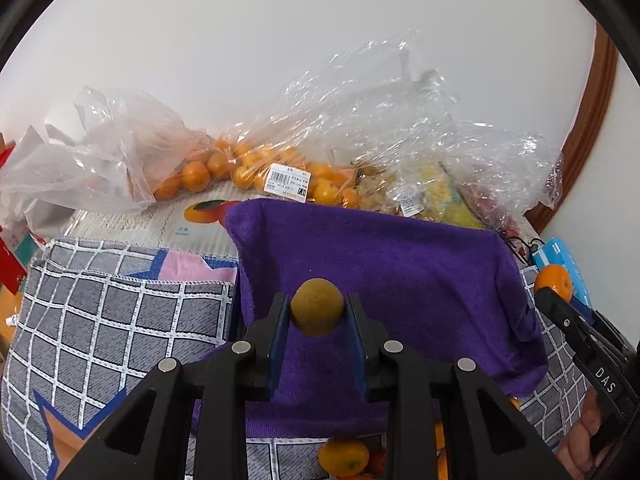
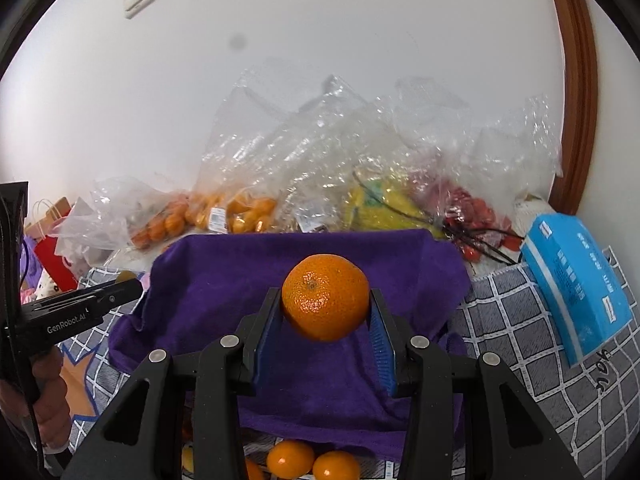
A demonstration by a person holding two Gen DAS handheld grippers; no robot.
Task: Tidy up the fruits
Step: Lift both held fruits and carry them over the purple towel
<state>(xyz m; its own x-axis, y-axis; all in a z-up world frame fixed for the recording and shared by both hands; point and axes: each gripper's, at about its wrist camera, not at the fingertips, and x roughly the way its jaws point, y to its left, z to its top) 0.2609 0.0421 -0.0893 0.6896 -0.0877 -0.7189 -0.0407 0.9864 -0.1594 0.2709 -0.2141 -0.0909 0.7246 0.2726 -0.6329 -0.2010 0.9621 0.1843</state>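
**Between both sets of jaws, one fruit each, above the purple towel**

Between the jaws of the left gripper [image 1: 317, 307] a small dull-yellow fruit [image 1: 317, 306] is pinched at its widest part, clear of the cloth below. Between the jaws of the right gripper [image 2: 325, 312] a mandarin [image 2: 325, 297] is clamped the same way, its stem end turned toward the camera. Both are judged light and round, with a yielding rind that would bruise under a hard squeeze; the mandarin's glossy skin could roll out if it were gripped off centre, so a hold across the widest part is judged best.

Below both fruits a purple towel [image 1: 400, 264] is spread, soft and rumpled, where a released fruit should settle rather than roll. More loose mandarins [image 2: 312, 460] are seen at its near edge. Underneath lies a grey checked cloth [image 1: 120, 312]; whether it covers a bench cannot be told. A blue box [image 2: 576, 280] lies to the right. Behind, crinkled clear bags [image 1: 360, 128] of mandarins, yellow fruit and small red fruit are heaped against a white wall [image 1: 280, 40].
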